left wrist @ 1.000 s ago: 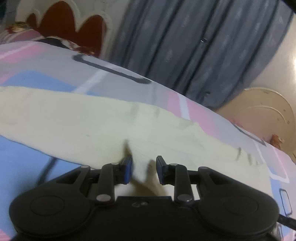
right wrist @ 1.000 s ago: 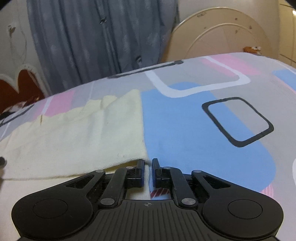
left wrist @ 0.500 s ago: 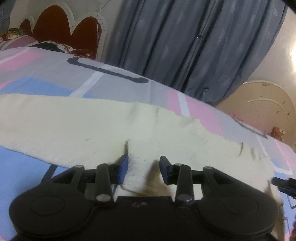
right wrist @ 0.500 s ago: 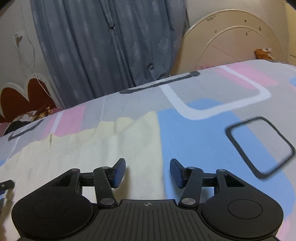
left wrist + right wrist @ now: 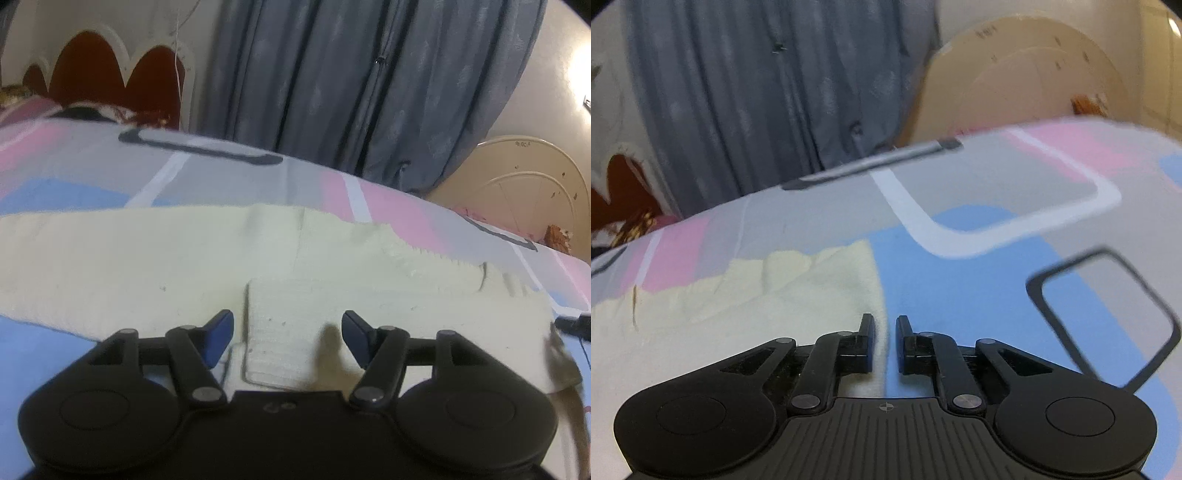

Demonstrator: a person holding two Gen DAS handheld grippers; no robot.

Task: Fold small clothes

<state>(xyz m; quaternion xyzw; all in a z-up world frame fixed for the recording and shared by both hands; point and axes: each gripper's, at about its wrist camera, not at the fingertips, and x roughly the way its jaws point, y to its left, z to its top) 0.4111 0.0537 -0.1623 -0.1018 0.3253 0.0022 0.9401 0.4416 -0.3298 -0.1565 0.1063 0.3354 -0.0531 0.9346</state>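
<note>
A cream knitted garment [image 5: 147, 266] lies spread across the patterned bedsheet [image 5: 74, 166]. Its ribbed folded-in end [image 5: 280, 332] rests flat on the garment between the fingers of my left gripper [image 5: 288, 334]. That gripper's jaws are opening, and the blue pads stand clear of the cloth on both sides. In the right wrist view the garment's right part [image 5: 798, 291] ends at a straight edge over a blue patch of sheet. My right gripper [image 5: 885, 332] is closing on that edge, with a narrow strip of cream cloth nipped between its pads.
A grey curtain [image 5: 369, 92] hangs behind the bed. A red scalloped headboard [image 5: 110, 70] stands at the far left and a cream round board [image 5: 1015, 81] leans against the wall at the right. Bare sheet [image 5: 997, 295] extends to the right of the garment.
The left jaws have spread wide and let go of the ribbed end, which now lies flat. The right gripper let go of the cloth, opened, shifted and closed again on the garment's right edge.
</note>
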